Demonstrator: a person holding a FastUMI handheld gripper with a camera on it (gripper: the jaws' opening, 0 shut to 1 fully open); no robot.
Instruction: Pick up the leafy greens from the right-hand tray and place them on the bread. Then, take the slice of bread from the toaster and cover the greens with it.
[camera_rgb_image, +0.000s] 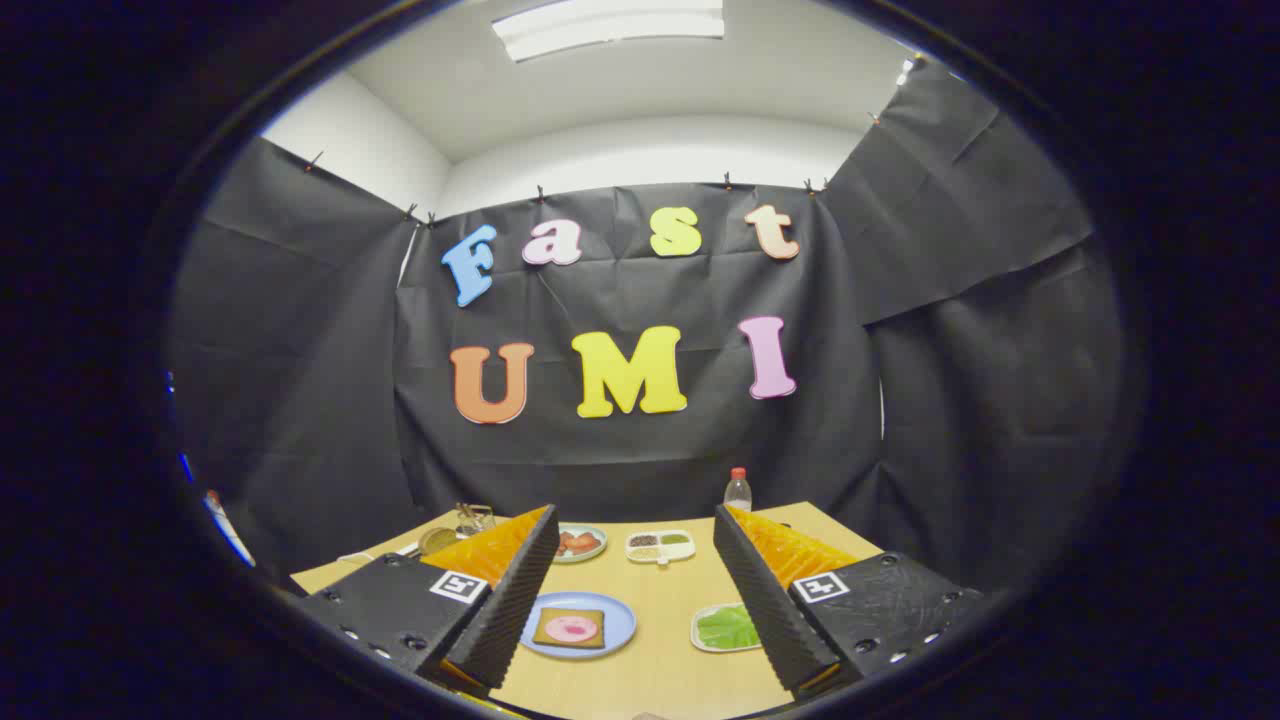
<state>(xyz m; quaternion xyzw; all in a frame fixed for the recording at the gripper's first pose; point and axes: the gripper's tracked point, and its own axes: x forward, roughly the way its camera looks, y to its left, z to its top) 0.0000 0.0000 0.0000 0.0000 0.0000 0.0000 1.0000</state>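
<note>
tool (635, 590) held wide open above the tabletop (660, 670), nothing gripped. bread (569, 628) seen on blue plate (615, 612) between the fingers; leafy greens (728, 627) lying in tray (700, 640) beside the right finger.

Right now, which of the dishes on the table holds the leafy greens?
The small white tray beside the hand-held gripper's right finger holds the leafy greens. The blue plate carries bread; the gripper is open.
</note>
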